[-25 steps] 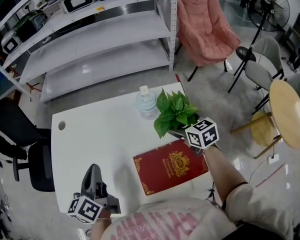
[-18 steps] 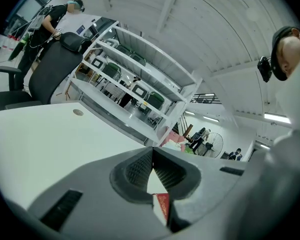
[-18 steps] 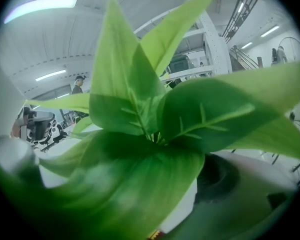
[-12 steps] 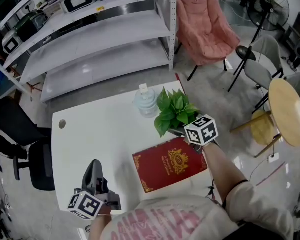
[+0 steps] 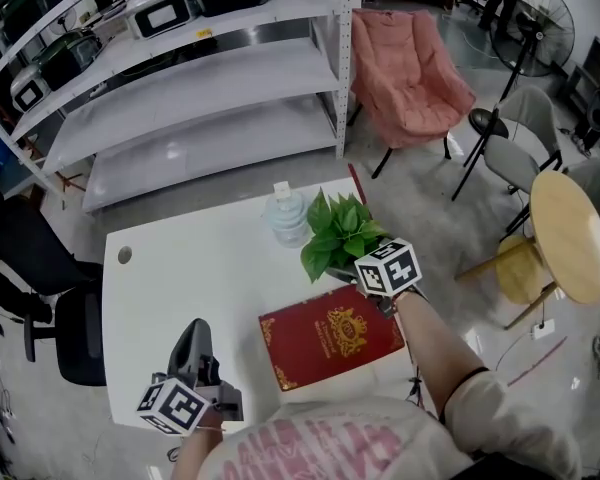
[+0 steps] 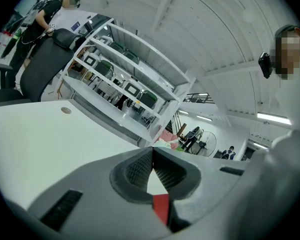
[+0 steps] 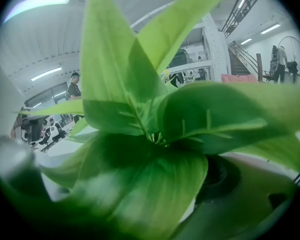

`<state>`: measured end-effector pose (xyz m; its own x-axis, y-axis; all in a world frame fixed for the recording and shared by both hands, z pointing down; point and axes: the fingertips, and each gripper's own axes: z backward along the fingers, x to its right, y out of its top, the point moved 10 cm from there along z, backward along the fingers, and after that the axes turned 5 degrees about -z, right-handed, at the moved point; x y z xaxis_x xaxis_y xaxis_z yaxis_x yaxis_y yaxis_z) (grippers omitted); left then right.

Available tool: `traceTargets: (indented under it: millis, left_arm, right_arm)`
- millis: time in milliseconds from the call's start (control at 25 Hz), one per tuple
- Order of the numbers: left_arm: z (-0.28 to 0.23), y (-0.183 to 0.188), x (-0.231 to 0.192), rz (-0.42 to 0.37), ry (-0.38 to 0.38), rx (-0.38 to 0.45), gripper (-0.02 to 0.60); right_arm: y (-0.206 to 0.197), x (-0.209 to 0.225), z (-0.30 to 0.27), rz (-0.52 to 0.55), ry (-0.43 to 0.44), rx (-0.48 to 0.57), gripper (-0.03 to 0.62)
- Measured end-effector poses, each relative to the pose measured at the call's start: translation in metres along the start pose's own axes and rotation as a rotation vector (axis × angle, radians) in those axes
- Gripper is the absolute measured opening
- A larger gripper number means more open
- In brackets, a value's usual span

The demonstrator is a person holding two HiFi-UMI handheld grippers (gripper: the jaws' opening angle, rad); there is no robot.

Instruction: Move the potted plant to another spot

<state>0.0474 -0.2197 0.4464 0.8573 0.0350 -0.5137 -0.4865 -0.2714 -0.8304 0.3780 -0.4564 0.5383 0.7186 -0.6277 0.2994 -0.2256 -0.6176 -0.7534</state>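
My left gripper point(image 6: 152, 156) has its jaws pressed together with nothing between them, low over the near left part of the white table point(image 5: 180, 268). My right gripper point(image 5: 362, 270) is clamped on the potted plant point(image 7: 150, 124), whose leaves fill that gripper's view and cover most of both jaws. I cannot tell whether the pot rests on the table or hangs just clear of it.

The plant is at the table's far right side, just beside a clear water bottle point(image 5: 287, 218) with a white cap. A red book point(image 5: 330, 336) with a gold emblem lies flat just nearer to me. A small round hole point(image 5: 125, 255) shows near the table's far left corner.

Beyond the table stands white metal shelving point(image 5: 200, 78) carrying boxy appliances. A pink folding chair point(image 5: 405, 68) is to its right, on a glossy grey floor. Farther right are grey chairs point(image 5: 515, 153), a round wooden table point(image 5: 565, 233) and a standing fan point(image 5: 530, 13). A black office chair point(image 5: 70, 333) sits left of the table.
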Motion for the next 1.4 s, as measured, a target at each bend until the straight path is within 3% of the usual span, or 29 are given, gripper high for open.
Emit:
traceTargets:
  millis: [280, 880, 1400]
  left_arm:
    - [-0.004, -0.004, 0.007, -0.011, -0.041, -0.010, 0.003]
    - [0.011, -0.007, 0.010, -0.032, -0.021, -0.010, 0.003]
    - [0.015, -0.020, 0.009, -0.042, -0.031, -0.083, 0.003]
  right_arm:
    - [0.001, -0.001, -0.001, -0.012, -0.003, 0.018, 0.531]
    - [-0.005, -0.008, 0.002, -0.063, -0.101, 0.008, 0.531]
    - [-0.007, -0.015, 0.018, -0.091, -0.152, 0.080, 0.532]
